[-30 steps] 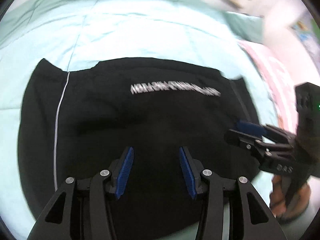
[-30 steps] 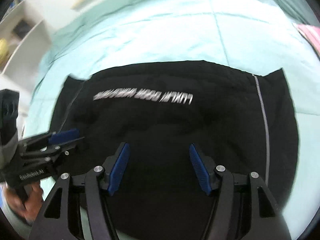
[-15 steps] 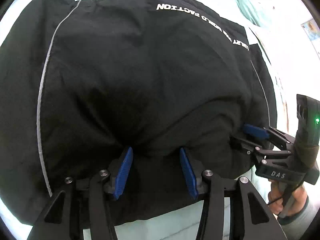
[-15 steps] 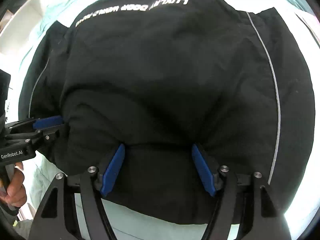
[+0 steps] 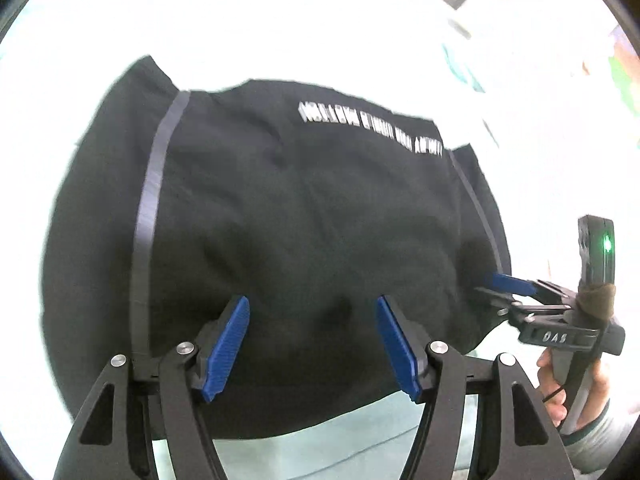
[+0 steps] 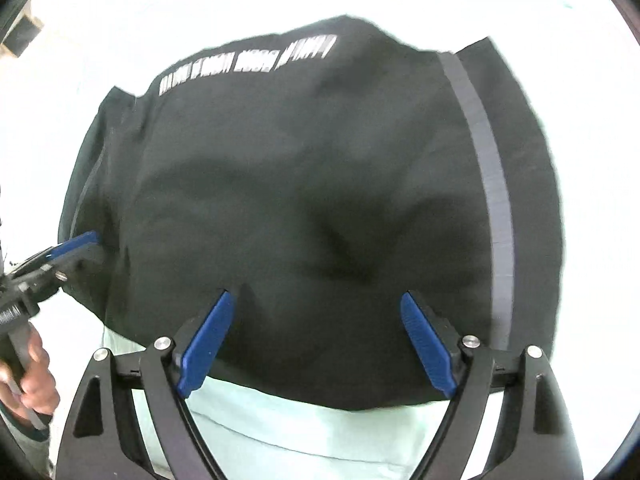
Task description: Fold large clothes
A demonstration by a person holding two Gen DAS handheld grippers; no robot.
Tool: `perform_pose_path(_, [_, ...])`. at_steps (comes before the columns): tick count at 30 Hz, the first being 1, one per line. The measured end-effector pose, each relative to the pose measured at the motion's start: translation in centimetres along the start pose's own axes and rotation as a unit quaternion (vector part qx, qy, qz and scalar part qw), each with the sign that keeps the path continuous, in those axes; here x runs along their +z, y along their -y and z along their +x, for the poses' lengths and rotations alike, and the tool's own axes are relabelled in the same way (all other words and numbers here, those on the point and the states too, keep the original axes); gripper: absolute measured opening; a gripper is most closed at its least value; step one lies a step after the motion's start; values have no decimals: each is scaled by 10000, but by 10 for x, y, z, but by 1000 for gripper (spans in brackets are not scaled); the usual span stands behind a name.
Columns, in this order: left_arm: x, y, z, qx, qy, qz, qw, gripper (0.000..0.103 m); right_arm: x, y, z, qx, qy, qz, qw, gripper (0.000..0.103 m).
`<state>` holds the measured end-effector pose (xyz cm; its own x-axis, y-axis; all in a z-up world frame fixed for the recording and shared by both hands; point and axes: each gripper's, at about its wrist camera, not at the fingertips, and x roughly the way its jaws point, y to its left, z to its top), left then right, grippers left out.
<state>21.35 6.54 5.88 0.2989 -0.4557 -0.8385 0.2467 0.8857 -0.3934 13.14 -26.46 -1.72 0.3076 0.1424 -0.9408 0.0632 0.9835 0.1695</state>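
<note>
Left wrist view: the left gripper [image 5: 312, 344], black w/ ribbed blue pads, is pointing steeply down over a large black garment of soft fabric w/ grey side stripes and a line of white lettering [image 5: 320, 216]. Garment is lying spread on a pale mint bedsheet [image 5: 360, 432], near hem toward the camera. Jaws are opening wide; cloth is sitting under/between the pads, but they aren't pinching it. At right the right gripper [image 5: 492, 286] is hovering at the garment's edge, held by a hand [image 5: 568, 388].

Right wrist view: right gripper's jaws are opening too, standing wide, pads over the near hem w/ nothing clamped. The left gripper is showing at the left border; fabric is bunching into soft humps between the two.

Handling, as a guess: light, limp, not fragile, prob. a bit slick; it's going to sag and slide, so both grippers are best pinching thru all layers at the near hem corners, close to the stripes.
</note>
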Motion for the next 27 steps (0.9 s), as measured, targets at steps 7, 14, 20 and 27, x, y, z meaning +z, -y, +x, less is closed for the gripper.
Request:
perform_pose_path(7, [30, -82, -66, 892, 332, -672, 9932, 67, 19, 61, -103, -1135, 1600, 402, 9798, 88])
perform_pose_path(14, [43, -181, -60, 599, 303, -1859, 9803, 67, 66, 105, -101, -2346, 1572, 280, 9589, 89])
perform_pose_path(20, [60, -196, -11, -900, -178, -2105, 9733, 67, 102, 162, -38, -1223, 832, 875, 9851, 89])
perform_pose_path(27, [67, -203, 35, -937, -597, -2132, 9707, 67, 106, 208, 22, 135, 200, 1343, 9906, 89])
